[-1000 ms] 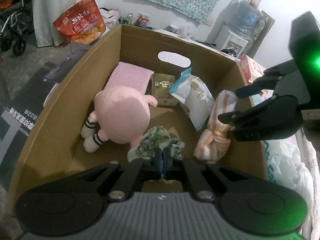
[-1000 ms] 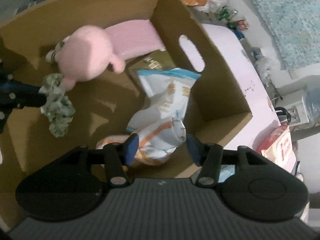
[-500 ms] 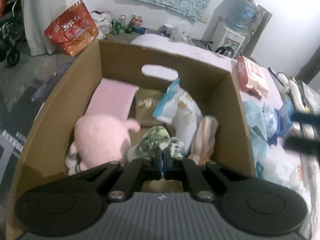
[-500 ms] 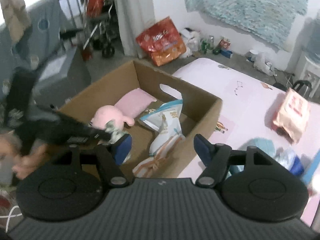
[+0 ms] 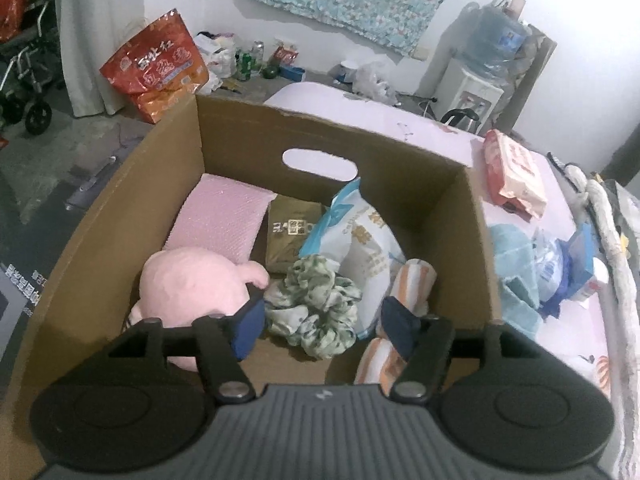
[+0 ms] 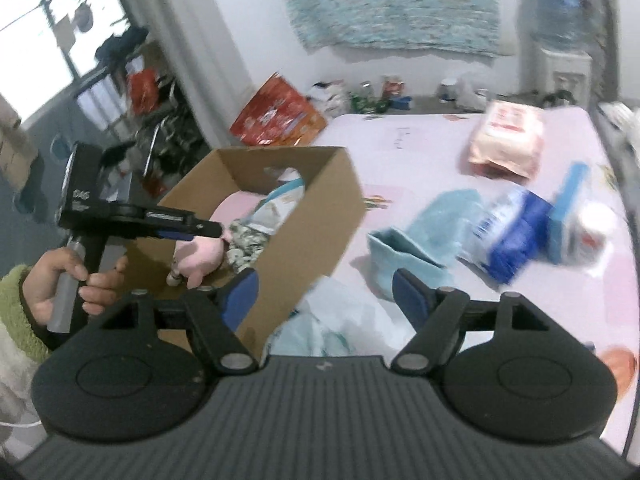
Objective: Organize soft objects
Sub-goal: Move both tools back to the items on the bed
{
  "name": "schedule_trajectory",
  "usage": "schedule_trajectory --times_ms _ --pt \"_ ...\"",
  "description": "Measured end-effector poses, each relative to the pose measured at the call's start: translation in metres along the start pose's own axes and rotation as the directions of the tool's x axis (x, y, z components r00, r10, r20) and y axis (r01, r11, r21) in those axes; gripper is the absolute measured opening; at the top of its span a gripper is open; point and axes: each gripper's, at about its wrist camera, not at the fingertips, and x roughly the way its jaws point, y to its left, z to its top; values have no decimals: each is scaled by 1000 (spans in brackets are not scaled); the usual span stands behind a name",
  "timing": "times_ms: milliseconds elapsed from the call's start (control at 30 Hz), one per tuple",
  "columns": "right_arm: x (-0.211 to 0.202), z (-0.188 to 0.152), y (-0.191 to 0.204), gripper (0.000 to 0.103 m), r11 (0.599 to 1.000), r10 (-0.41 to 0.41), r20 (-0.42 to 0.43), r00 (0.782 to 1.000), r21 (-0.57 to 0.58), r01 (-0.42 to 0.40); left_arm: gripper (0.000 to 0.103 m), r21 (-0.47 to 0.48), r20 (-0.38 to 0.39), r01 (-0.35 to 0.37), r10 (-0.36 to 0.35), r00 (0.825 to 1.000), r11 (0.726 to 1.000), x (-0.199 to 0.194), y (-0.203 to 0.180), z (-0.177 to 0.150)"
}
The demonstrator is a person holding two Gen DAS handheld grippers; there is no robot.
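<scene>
Left tool [image 5: 322,326]: fingers spread wide, gripping nothing; it hangs over the near edge of the open brown cardboard box [image 5: 472,240], pointing down into it.
Left hand [image 6: 60,288]: seen from the right wrist view, bare fingers wrapped round the grey handle, a green fleece cuff at the wrist; the tool reaches level from the box's left side across its opening.
Green-and-white patterned fabric scrunchie [image 5: 316,304]: lies loose on the box floor between the spread fingers, touching neither so far as can be seen.
Pink round plush doll [image 5: 192,284]: in the box, just left of the scrunchie, against the left blue finger pad [image 5: 248,328].
Orange-and-white striped rolled cloth [image 5: 412,280]: in the box at the right, beside the right finger.
Other box contents: a flat pink padded sheet [image 5: 224,220] in the far left corner, a dark olive packet [image 5: 292,236] and a white-and-blue pouch [image 5: 360,248] beside it.
Right tool [image 6: 324,292]: released, fingers wide apart and holding nothing; held above the pink bed [image 6: 420,152] beside the box's right wall, aimed toward a light blue folded cloth [image 6: 416,240].
</scene>
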Motion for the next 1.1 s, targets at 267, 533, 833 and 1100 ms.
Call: schedule_trajectory --times_ms 267,533,833,1100 --pt "-43 -59 -37 79 978 -37 102 994 210 15 83 140 59 17 -26 998 990 -45 -33 -13" --pt "-56 -114 -66 80 930 -69 133 989 367 15 88 326 63 58 -83 995 944 -74 -95 -28" --pt "-65 -121 -91 80 915 -146 193 970 398 58 90 421 43 105 -136 990 901 -77 -170 -22" --pt "-46 -97 -123 80 917 -275 237 932 356 181 90 488 -45 157 -155 987 859 -35 -250 2"
